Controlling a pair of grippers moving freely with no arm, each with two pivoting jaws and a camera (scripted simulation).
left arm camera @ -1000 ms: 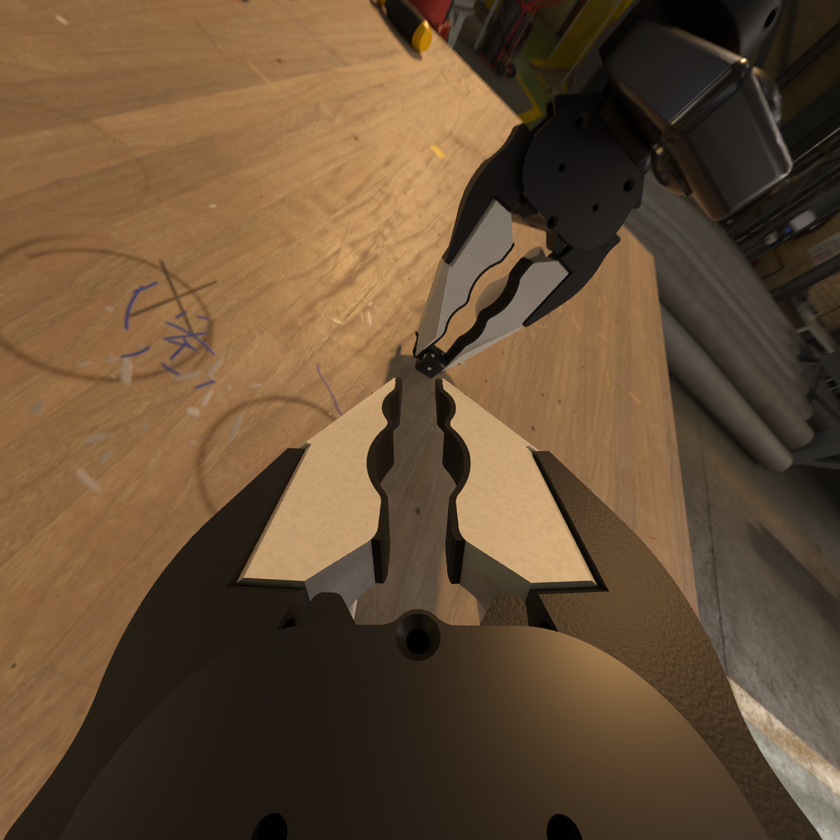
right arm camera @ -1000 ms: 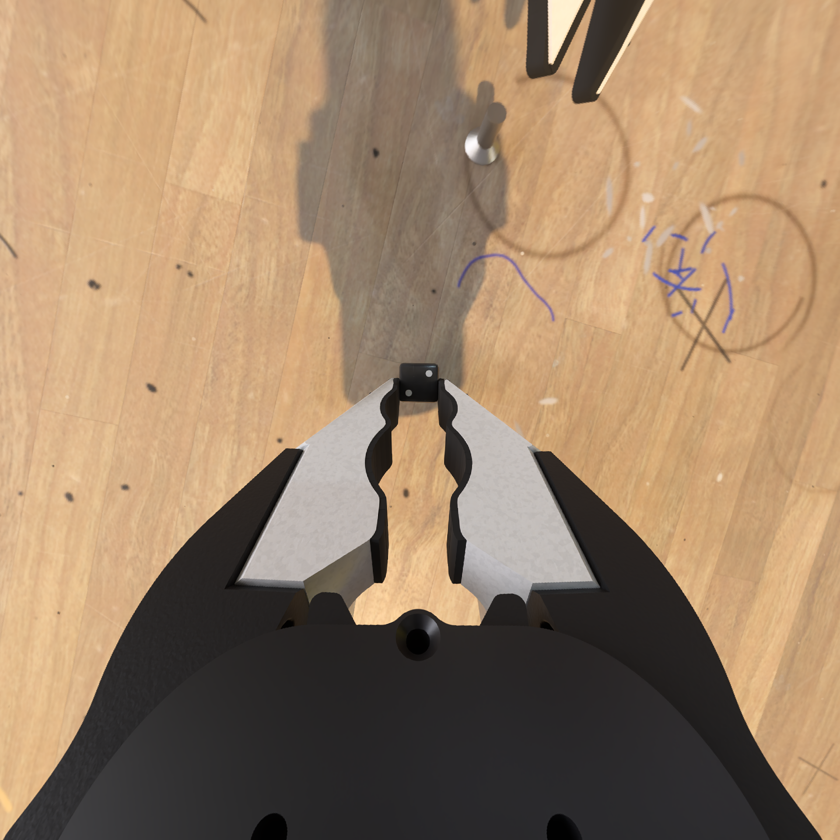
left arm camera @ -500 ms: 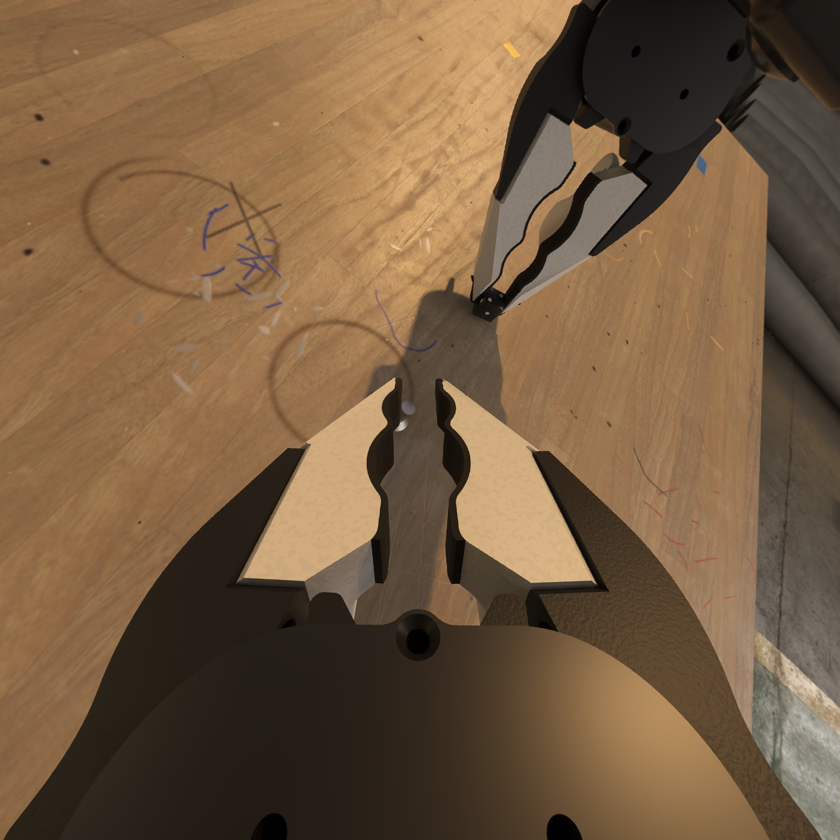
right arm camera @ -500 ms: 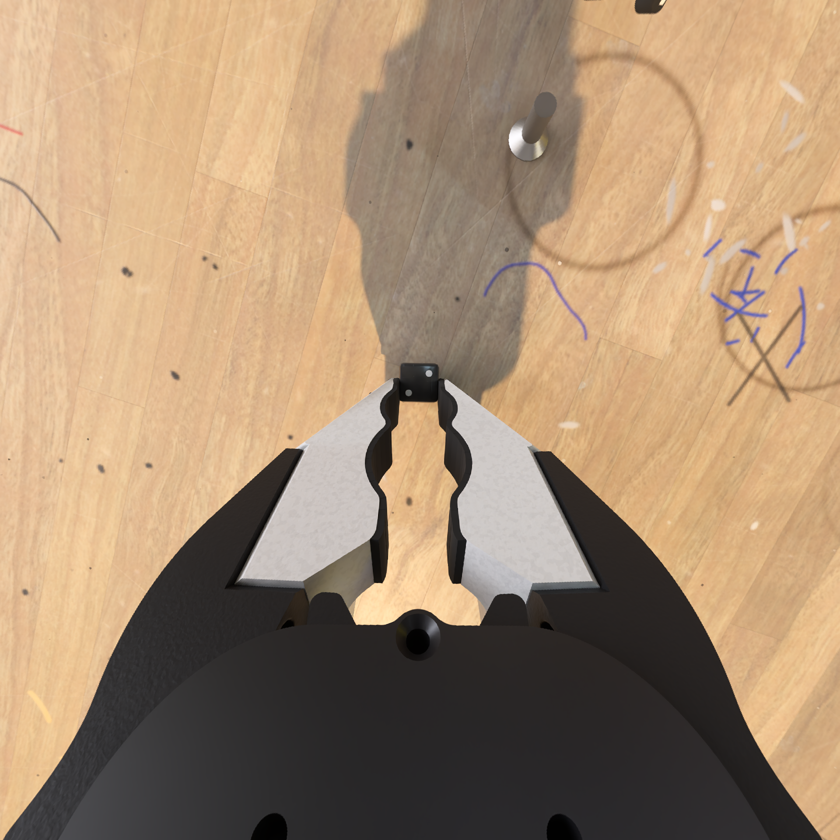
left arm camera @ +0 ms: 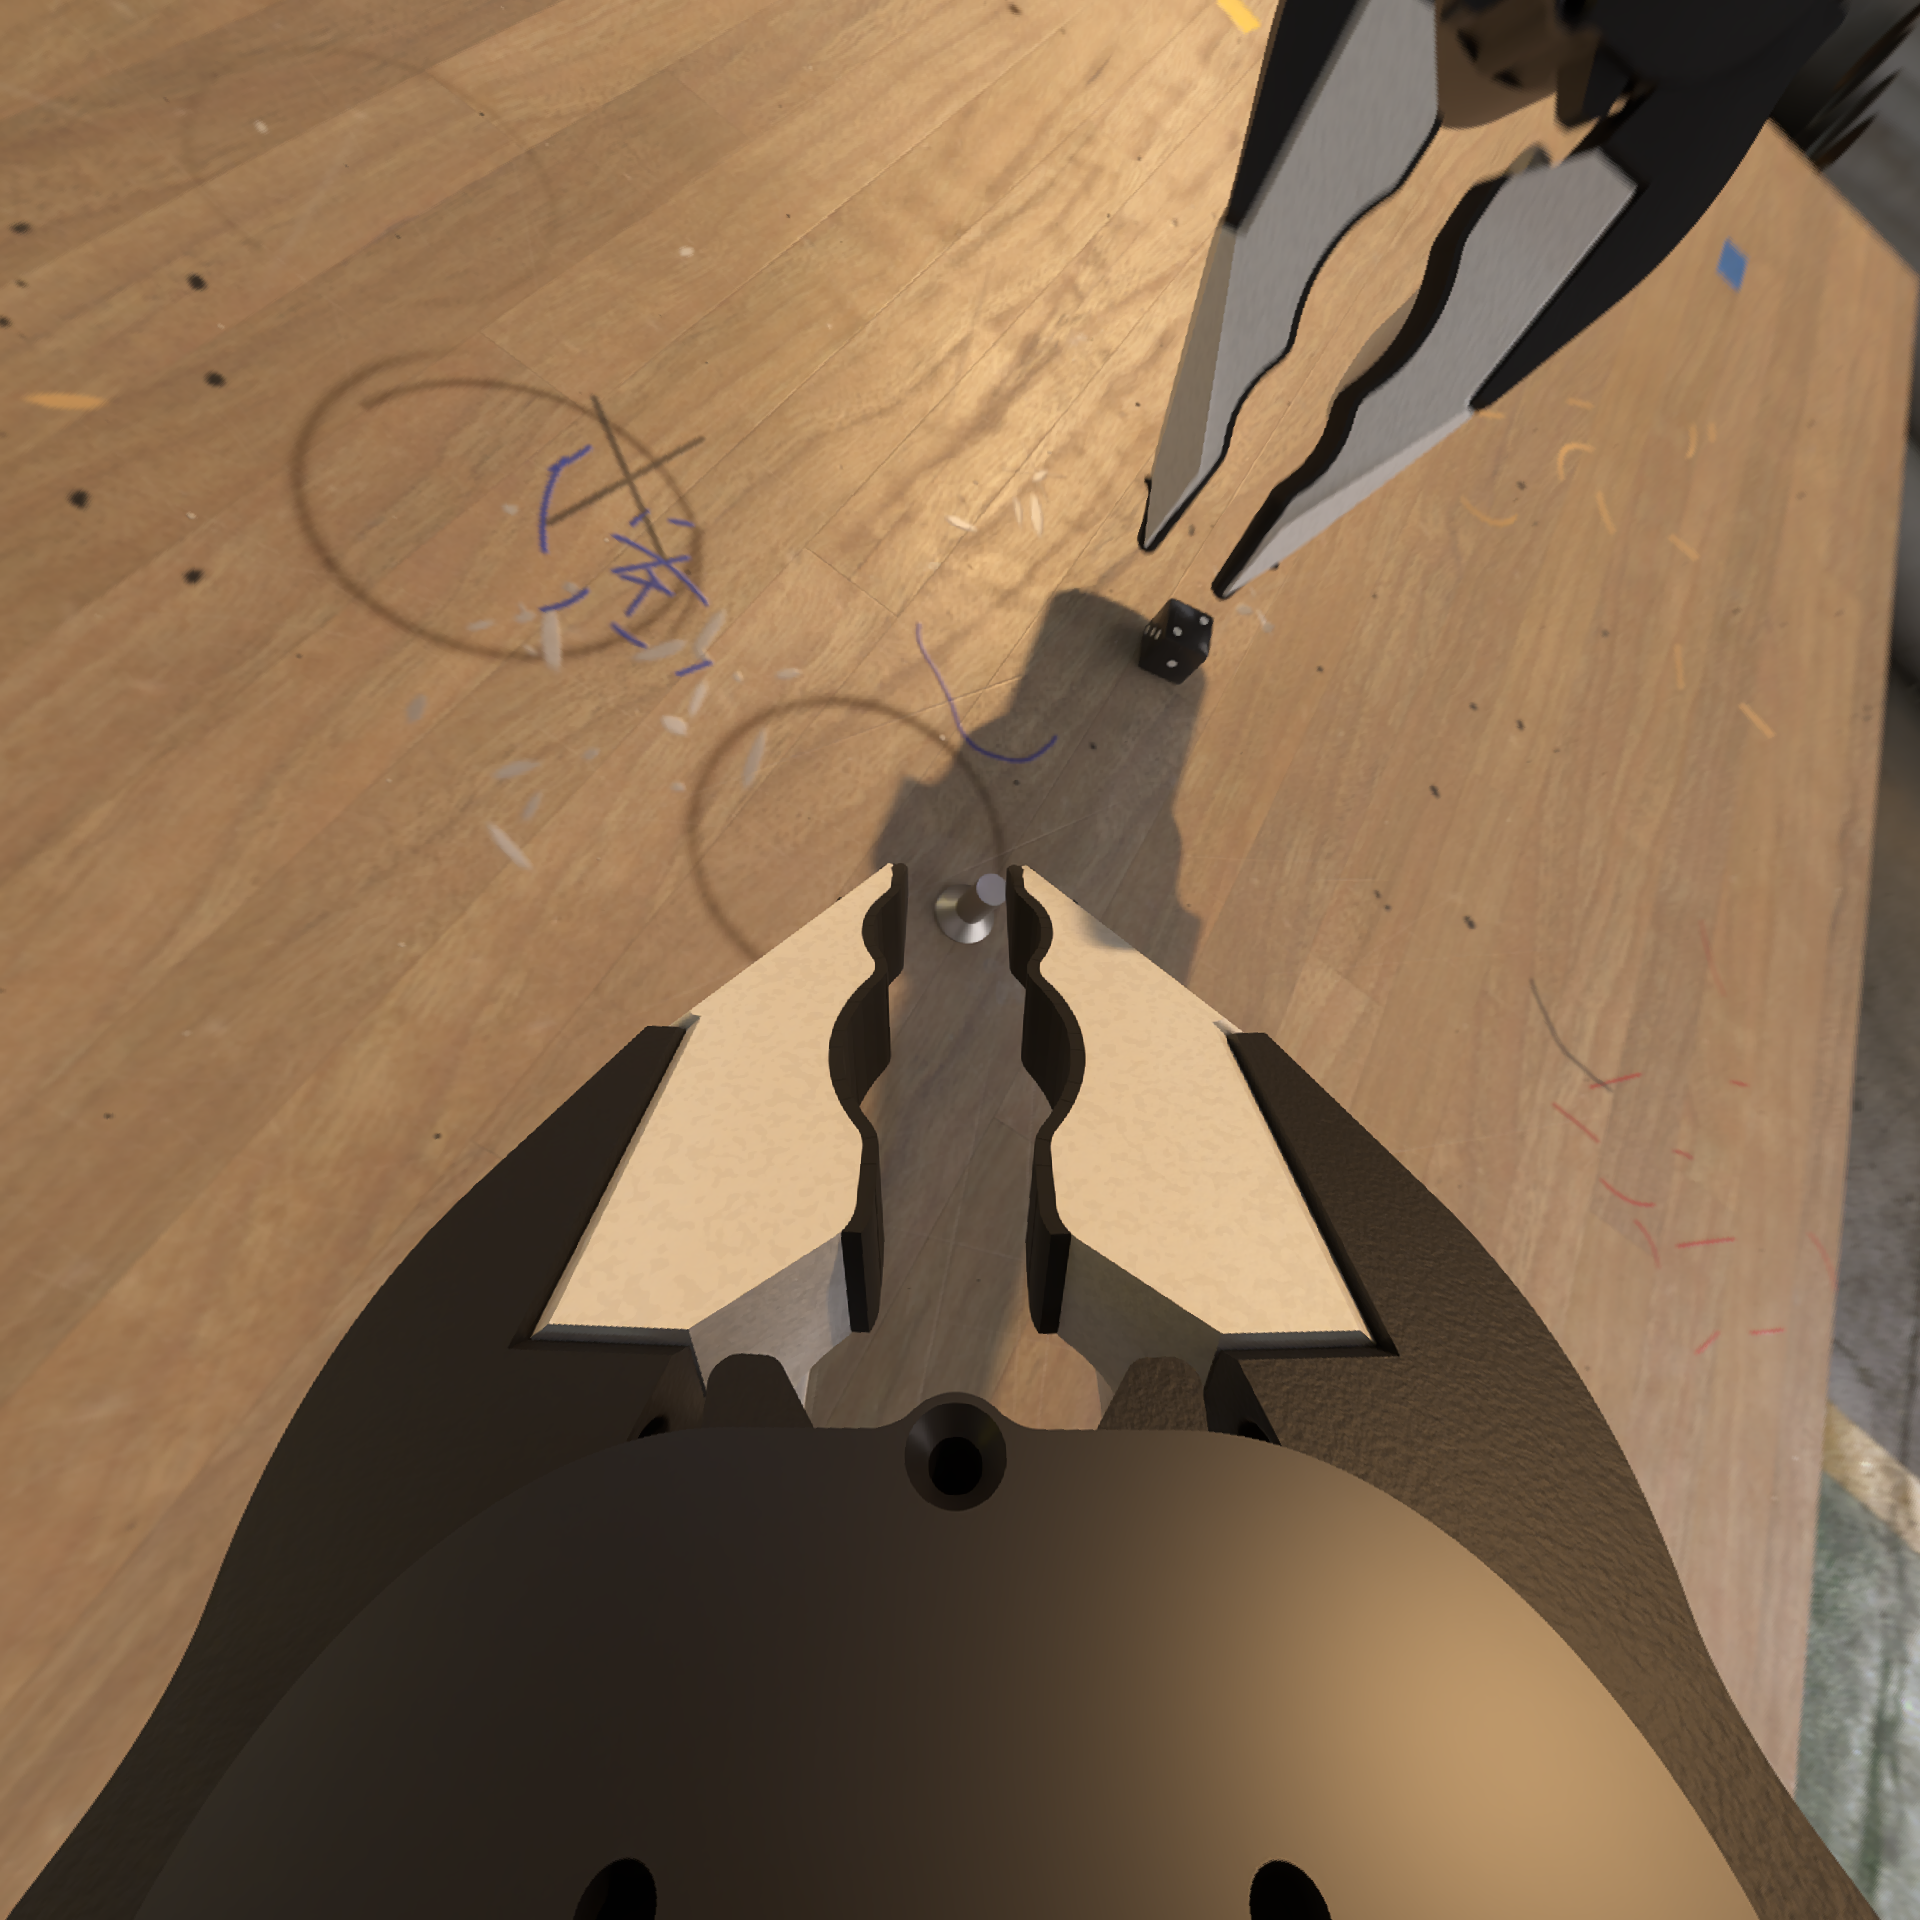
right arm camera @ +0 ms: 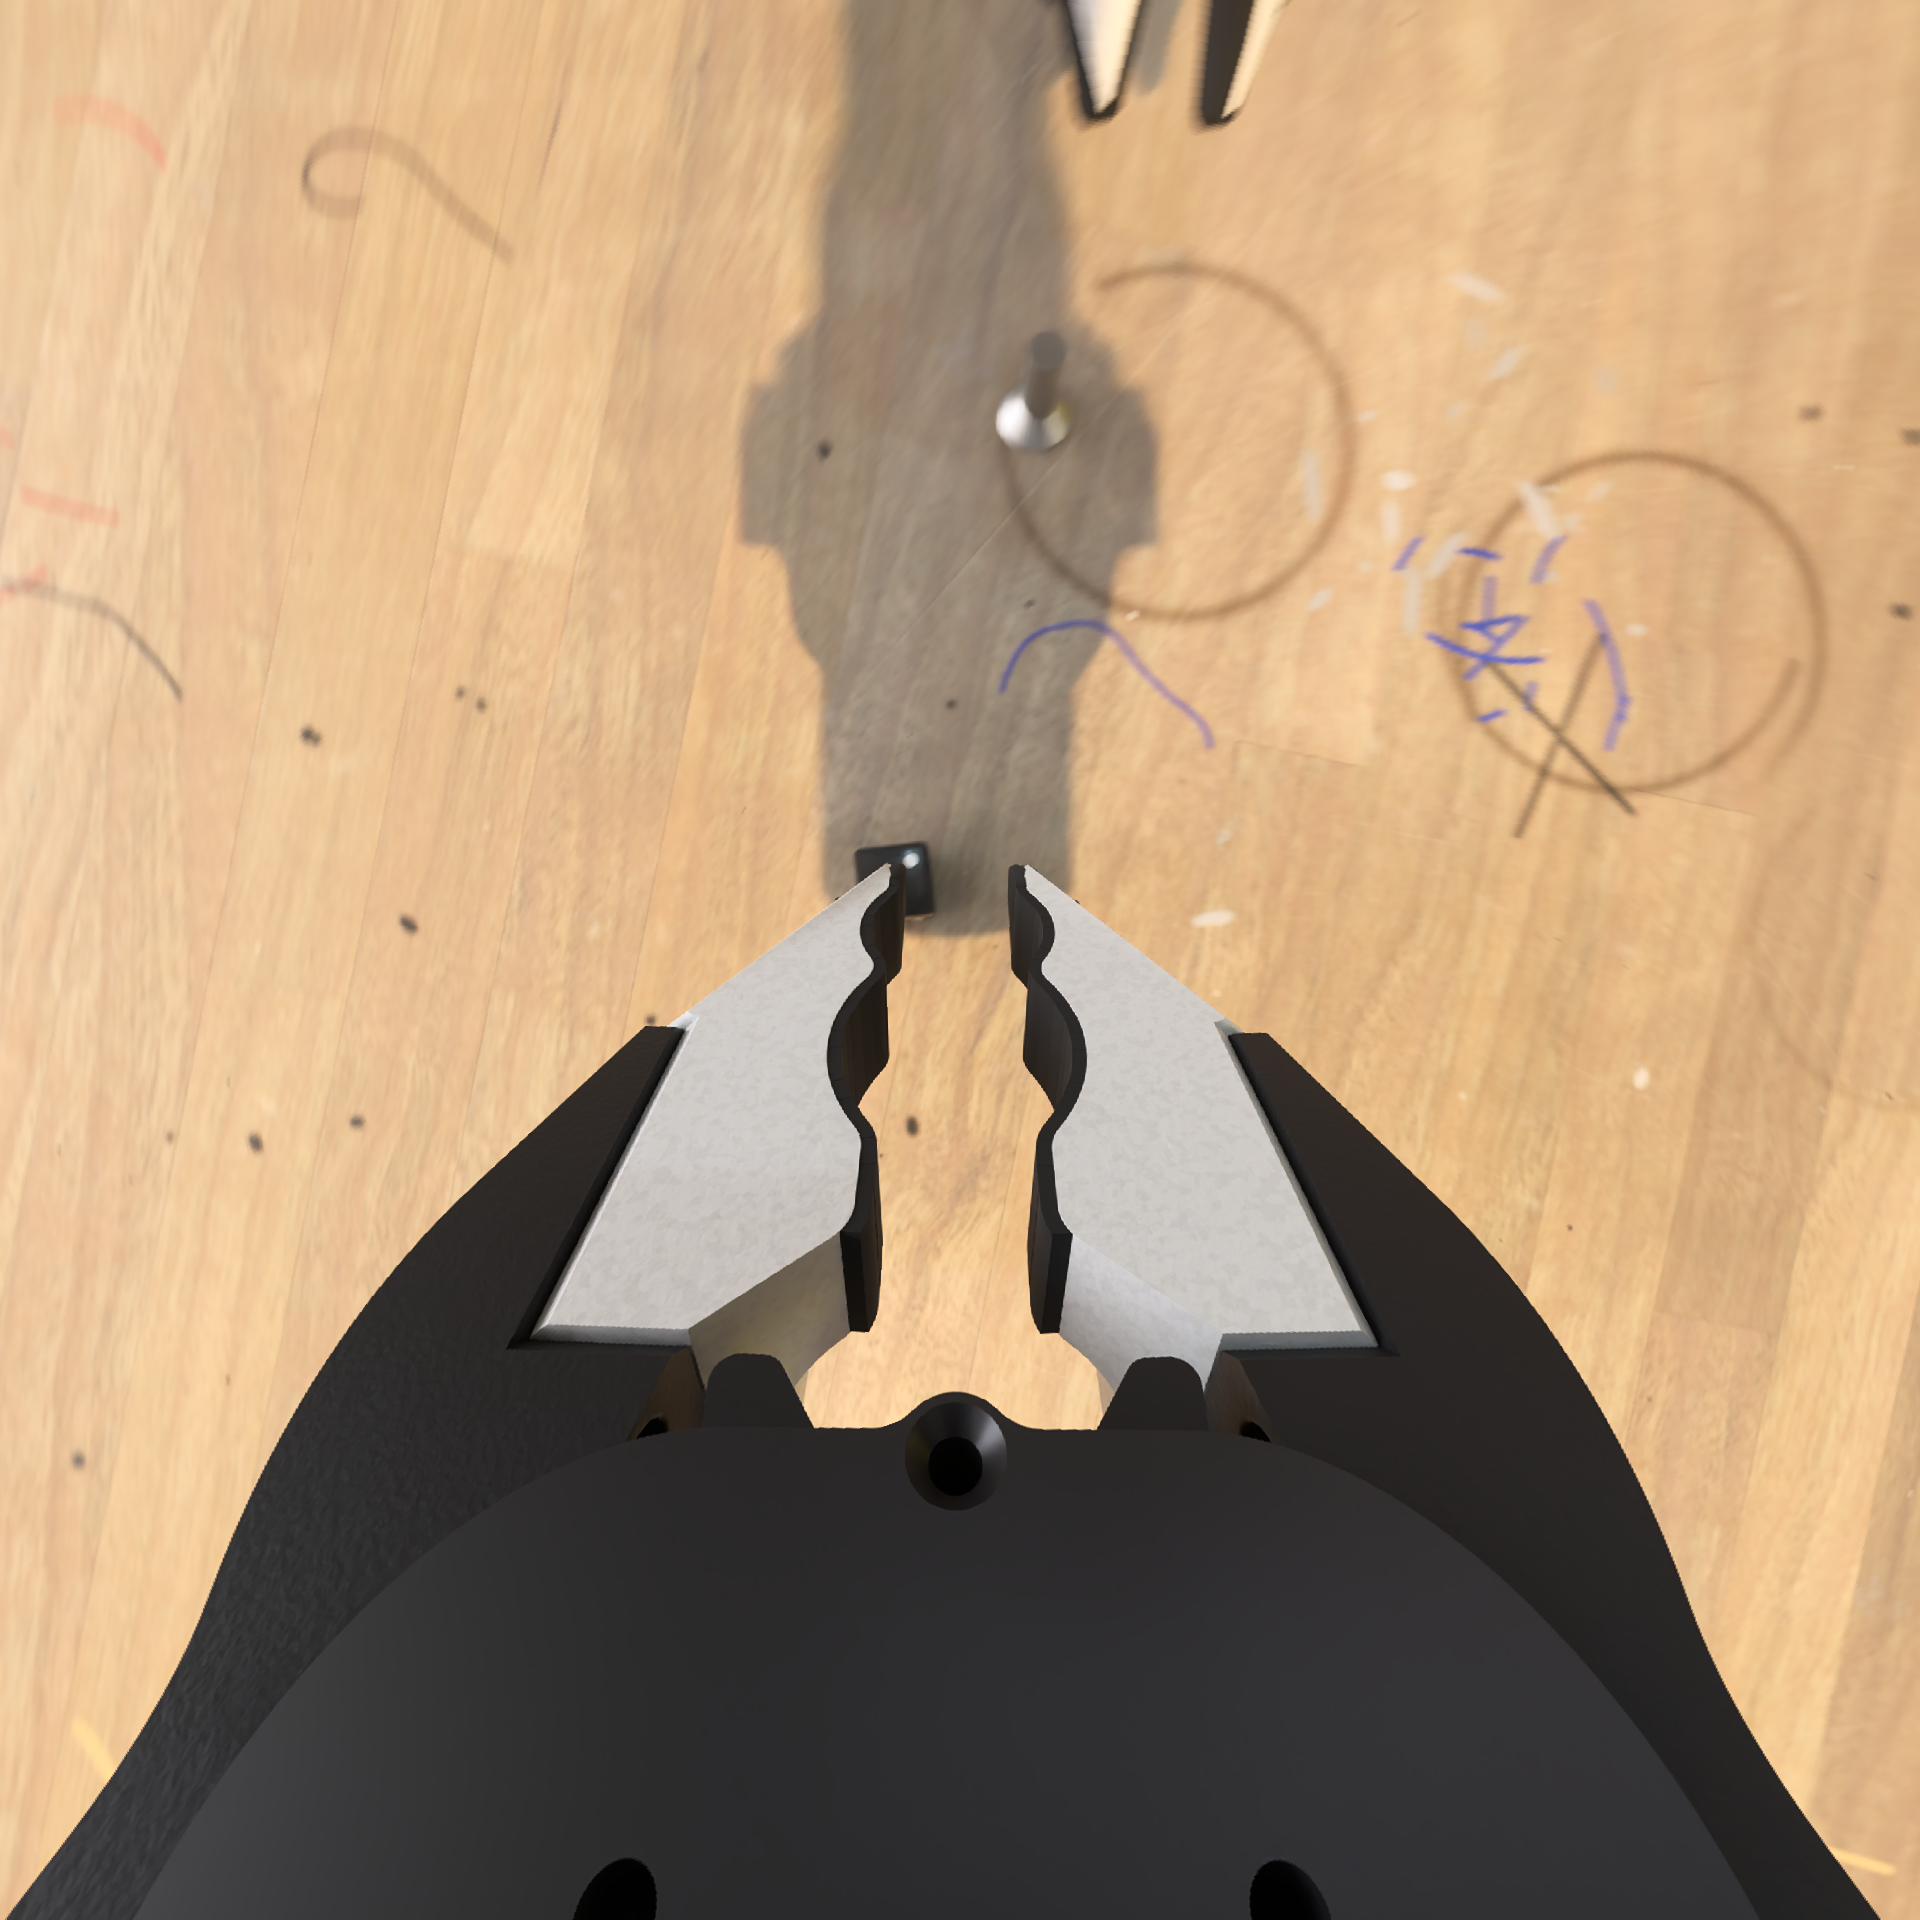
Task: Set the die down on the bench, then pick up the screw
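A small black die (left arm camera: 1175, 640) lies on the wooden bench (left arm camera: 416, 987), just below the tips of my right gripper (left arm camera: 1184, 566), which is open and empty above it. In the right wrist view the die (right arm camera: 900, 871) sits beyond my right gripper (right arm camera: 956, 888), partly behind the left fingertip. A small metal screw (left arm camera: 966, 910) stands head-down on the bench, seen between the tips of my open left gripper (left arm camera: 956, 883). The screw also shows in the right wrist view (right arm camera: 1034, 407), with the left gripper's fingertips (right arm camera: 1101, 73) above it.
Dark drawn circles (left arm camera: 499, 520) with blue scribbles, pale shavings and red marks (left arm camera: 1652, 1195) are flat on the bench top. The bench's right edge (left arm camera: 1860, 935) drops to a grey floor.
My right gripper has opened, let go of the die and lifted away; the die now lies on the bench. My left gripper has moved so the screw lies centred between its tips.
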